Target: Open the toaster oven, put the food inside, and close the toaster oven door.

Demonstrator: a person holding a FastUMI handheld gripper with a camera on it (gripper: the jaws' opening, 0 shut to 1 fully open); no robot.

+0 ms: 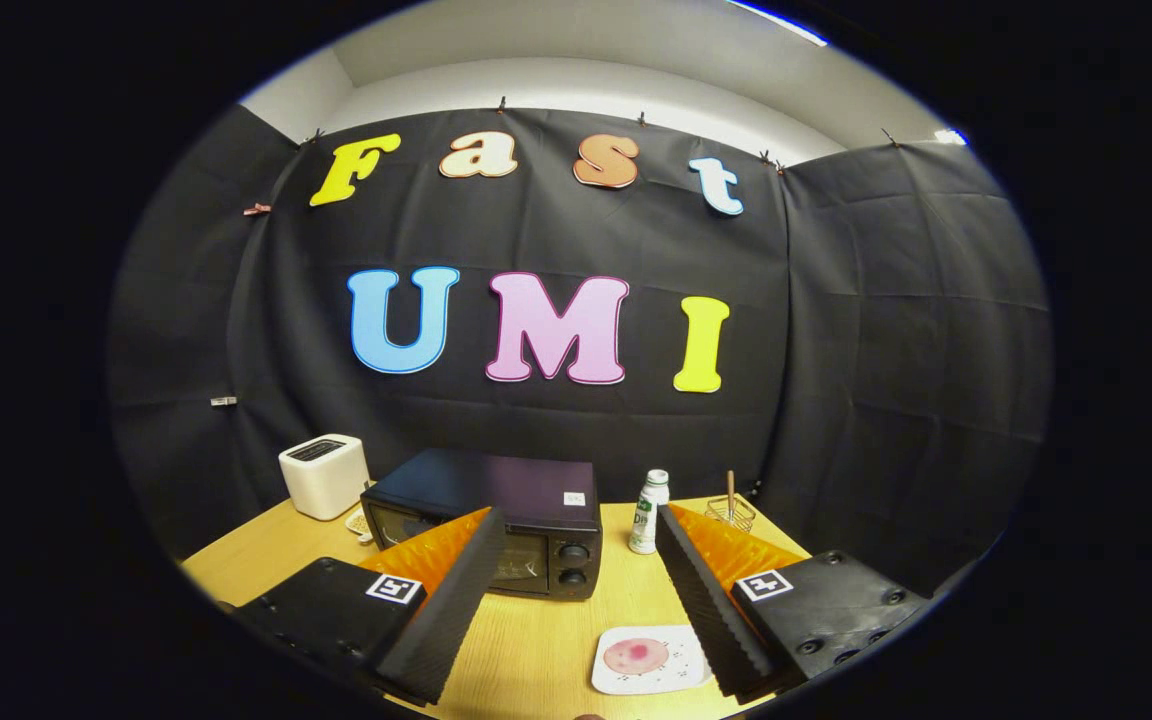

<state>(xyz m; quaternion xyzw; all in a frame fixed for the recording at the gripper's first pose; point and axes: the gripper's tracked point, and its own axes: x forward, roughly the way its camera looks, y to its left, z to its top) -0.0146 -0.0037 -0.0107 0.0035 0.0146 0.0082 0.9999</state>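
Note:
A black toaster oven (pixel 496 515) stands on the wooden table (pixel 546 640) beyond my fingers, its door closed and two knobs on its right side. A pink round piece of food (pixel 636 656) lies on a small white square plate (pixel 606 675) close by, just inside the right finger. My gripper (pixel 576 520) is held above the table, open wide, with nothing between its fingers. The left fingertip (pixel 486 525) overlaps the oven's front in the view.
A white pop-up toaster (pixel 324 475) stands left of the oven at the back. A small white bottle (pixel 649 512) and a wire holder with a wooden stick (pixel 731 510) stand right of the oven. Black cloth walls close the booth behind the table.

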